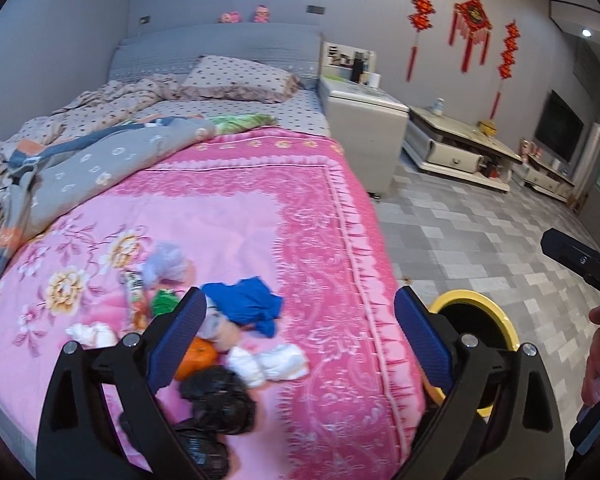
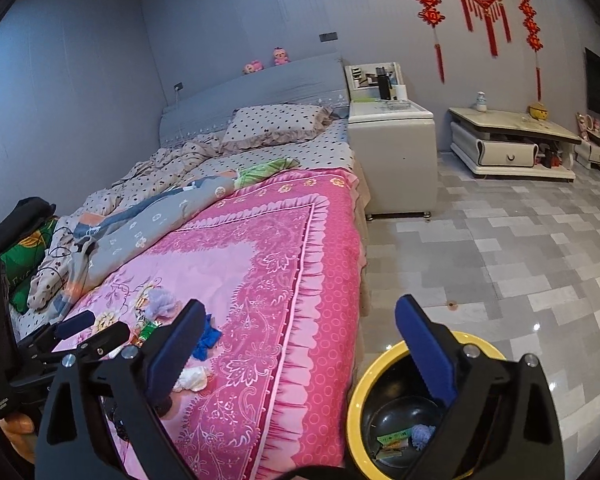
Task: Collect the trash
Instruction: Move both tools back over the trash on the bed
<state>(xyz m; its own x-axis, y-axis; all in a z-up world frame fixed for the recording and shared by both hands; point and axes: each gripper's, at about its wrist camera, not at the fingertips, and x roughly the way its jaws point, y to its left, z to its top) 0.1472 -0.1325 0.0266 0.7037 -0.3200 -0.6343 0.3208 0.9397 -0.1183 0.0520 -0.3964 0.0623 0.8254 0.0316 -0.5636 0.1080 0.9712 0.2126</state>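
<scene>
both grippers stand wide open with nothing between their blue ribbed pads: the left gripper (image 1: 300, 332) over the litter, the right gripper (image 2: 300, 344) straddling the bed edge and the bin. the trash lies in a loose heap near the foot edge of the pink bedspread (image 1: 236, 208): crumpled white tissue (image 1: 268, 364), a black plastic bag (image 1: 220, 400), a blue wrapper (image 1: 248, 304), a small green packet (image 1: 165, 301) and an orange fruit (image 1: 198, 358). all but the fruit looks light, soft and crushable, so pinch each by its bunched middle; the round, smooth fruit may roll. the yellow bin (image 2: 396, 416), black-lined, sits on the floor just beside the bed and already holds a few scraps.
</scene>
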